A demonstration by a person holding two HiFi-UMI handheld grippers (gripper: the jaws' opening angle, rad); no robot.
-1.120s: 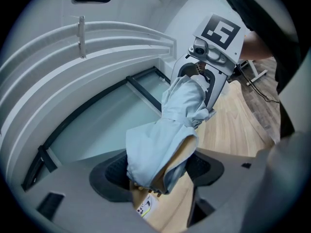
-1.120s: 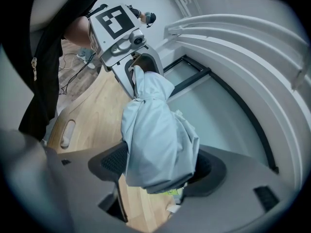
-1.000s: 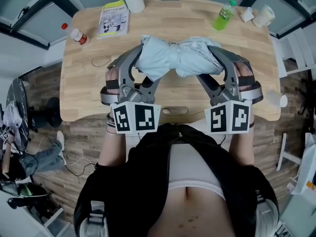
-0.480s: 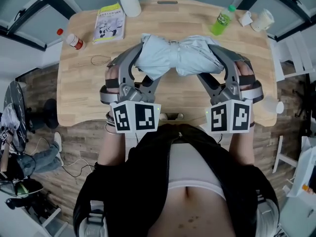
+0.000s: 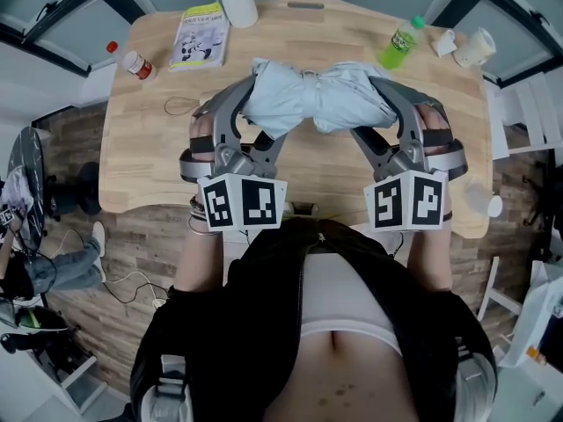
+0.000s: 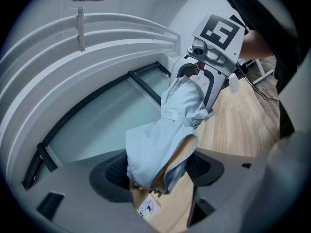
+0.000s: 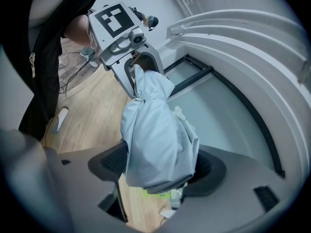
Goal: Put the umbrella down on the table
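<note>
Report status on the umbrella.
Left tool and right tool both shut on the pale blue folded fabric umbrella. Held over the light wooden table, not yet down. Thin dark cord loop lies near its left end.

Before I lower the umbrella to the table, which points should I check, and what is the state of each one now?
1. Left gripper shut on the umbrella: ok, the fabric sits between its jaws.
2. Right gripper shut on the other end: ok, its jaws also hold fabric.
3. Umbrella folded and cinched at the middle: ok.
4. Table spot directly below the umbrella: cannot tell, the umbrella hides it.
5. Green bottle and booklet apart from the umbrella: ok, both lie nearer the far edge.
</note>
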